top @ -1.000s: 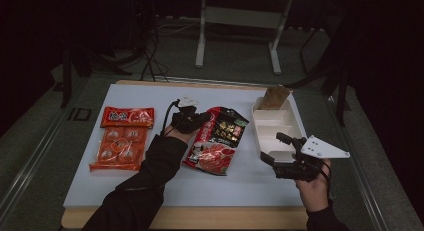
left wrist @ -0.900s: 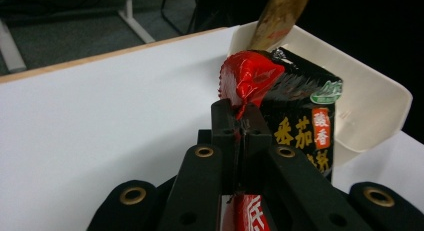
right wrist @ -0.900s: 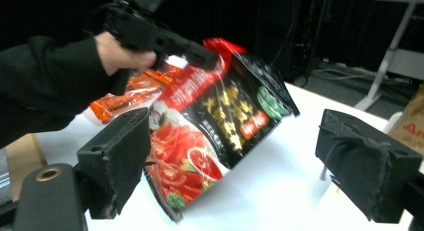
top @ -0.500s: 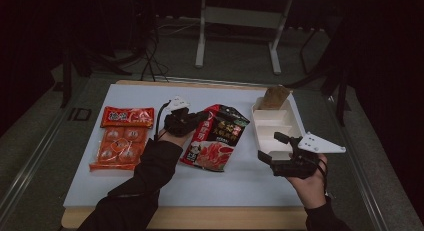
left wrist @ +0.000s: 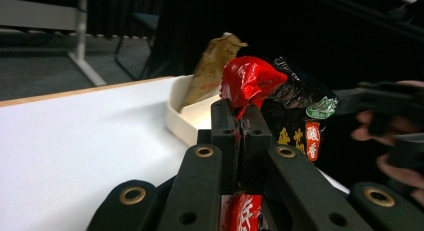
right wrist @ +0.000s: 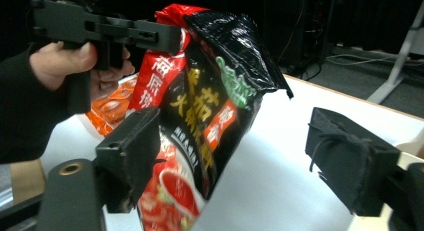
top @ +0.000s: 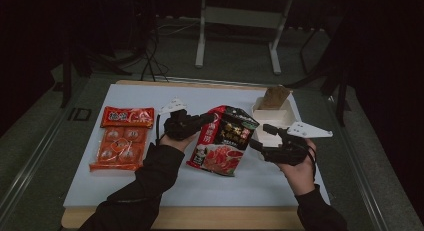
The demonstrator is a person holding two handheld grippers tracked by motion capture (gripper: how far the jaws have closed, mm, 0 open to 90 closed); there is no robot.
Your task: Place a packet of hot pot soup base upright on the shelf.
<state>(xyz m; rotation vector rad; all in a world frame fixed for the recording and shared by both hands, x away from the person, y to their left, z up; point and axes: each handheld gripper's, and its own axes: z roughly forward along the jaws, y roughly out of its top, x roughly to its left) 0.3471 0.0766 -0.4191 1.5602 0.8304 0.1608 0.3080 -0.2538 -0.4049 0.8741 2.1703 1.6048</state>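
Snack bag (top: 224, 141) centre frame, long axis upright, top corner pinched in left gripper (top: 192, 123). Right gripper (top: 262, 138) just beside right edge, jaws spread, just been closing, nothing gripped.

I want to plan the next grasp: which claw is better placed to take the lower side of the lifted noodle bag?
Right. The right claw is open beside the noodle bag, while the left claw already pinches its top.

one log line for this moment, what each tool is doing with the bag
left tool: shut on snack bag top edge, lifted | right tool: open, jaws just closing around bag's side, not pressing | white tray: behind bag
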